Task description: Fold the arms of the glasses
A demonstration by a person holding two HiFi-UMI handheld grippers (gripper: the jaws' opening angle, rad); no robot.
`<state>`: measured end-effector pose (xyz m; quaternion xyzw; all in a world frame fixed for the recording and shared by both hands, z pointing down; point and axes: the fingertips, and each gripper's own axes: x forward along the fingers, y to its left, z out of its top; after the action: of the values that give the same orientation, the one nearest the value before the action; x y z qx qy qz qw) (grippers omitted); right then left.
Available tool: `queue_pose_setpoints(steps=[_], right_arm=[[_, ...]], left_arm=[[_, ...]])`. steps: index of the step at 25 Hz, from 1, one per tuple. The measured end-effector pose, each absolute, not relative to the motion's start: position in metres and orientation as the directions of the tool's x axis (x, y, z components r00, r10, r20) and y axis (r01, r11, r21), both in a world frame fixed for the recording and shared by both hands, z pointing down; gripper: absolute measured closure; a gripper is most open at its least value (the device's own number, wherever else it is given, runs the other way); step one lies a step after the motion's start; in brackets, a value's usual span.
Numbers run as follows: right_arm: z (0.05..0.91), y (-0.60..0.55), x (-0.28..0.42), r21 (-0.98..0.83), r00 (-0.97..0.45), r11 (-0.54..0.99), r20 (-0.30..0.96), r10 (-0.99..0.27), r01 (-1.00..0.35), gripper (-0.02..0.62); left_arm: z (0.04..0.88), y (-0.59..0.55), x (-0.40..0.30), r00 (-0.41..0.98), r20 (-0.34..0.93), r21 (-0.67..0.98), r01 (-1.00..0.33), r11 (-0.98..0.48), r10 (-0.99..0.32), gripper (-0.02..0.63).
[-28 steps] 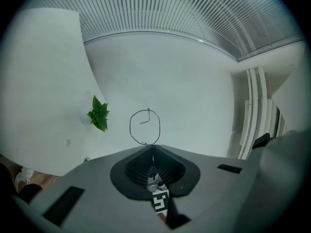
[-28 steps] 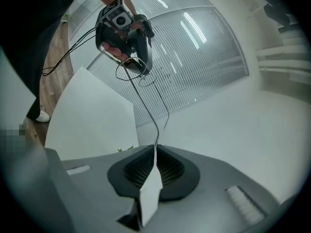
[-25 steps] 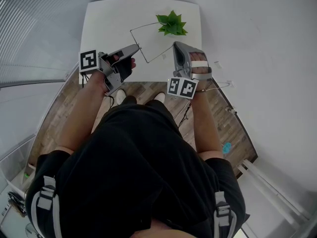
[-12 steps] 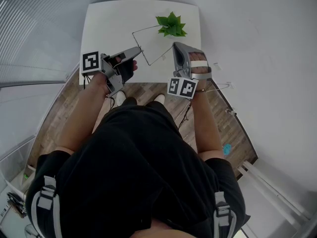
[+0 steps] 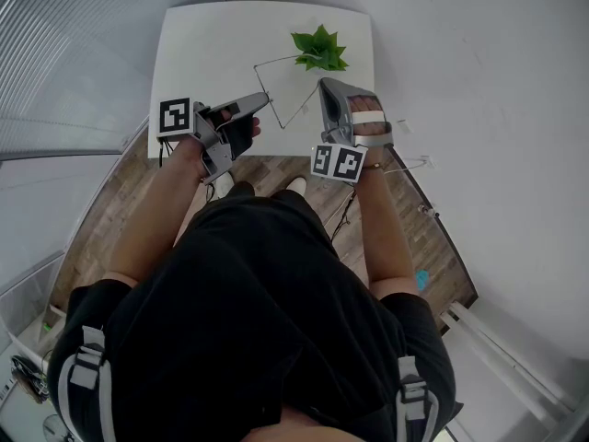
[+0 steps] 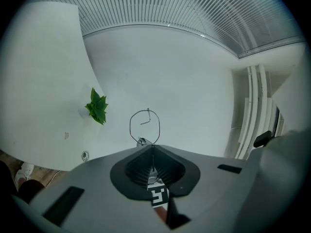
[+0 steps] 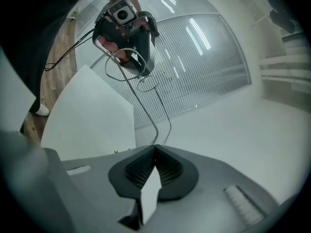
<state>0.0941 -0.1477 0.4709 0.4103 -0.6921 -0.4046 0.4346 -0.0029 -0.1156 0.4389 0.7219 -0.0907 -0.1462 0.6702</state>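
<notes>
Left gripper [image 5: 264, 99] shifted slightly toward right gripper [image 5: 321, 86], narrowing wire glasses [image 6: 145, 126]. Left jaws clamped on frame beside lens; right jaws, just closing, pinch arm tips. Glasses held above white table [image 5: 193, 44] near edge; small green plant [image 5: 319, 48] beyond.

Over a white table [image 5: 193, 44], the left gripper [image 5: 265, 98] and right gripper [image 5: 323, 85] hold glasses [image 5: 276, 62].

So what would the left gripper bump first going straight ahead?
The glasses that the left gripper pinches; past them the way looks free to the far wall, though depth is hard to judge.
</notes>
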Motion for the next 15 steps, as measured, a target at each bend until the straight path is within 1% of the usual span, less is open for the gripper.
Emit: queue_pose_setpoints(steps=[12,14,15], right_arm=[[0.4736,-0.1487,0.0868,0.906,-0.319,0.355,0.274,-0.907,-0.230,0.581],[0.4746,-0.1496,0.0861,0.900,-0.318,0.362,0.279,-0.906,-0.241,0.553],[0.4744,-0.1504,0.0862,0.898,-0.317,0.363,0.278,-0.907,-0.248,0.548]], left_arm=[[0.4365,-0.1162,-0.0020,0.941,-0.100,0.994,0.078,-0.080,-0.324,0.592],[0.4368,-0.1168,-0.0027,0.941,-0.098,0.994,0.076,-0.081,-0.325,0.594],[0.4372,-0.1171,-0.0029,0.941,-0.097,0.994,0.074,-0.080,-0.325,0.594]])
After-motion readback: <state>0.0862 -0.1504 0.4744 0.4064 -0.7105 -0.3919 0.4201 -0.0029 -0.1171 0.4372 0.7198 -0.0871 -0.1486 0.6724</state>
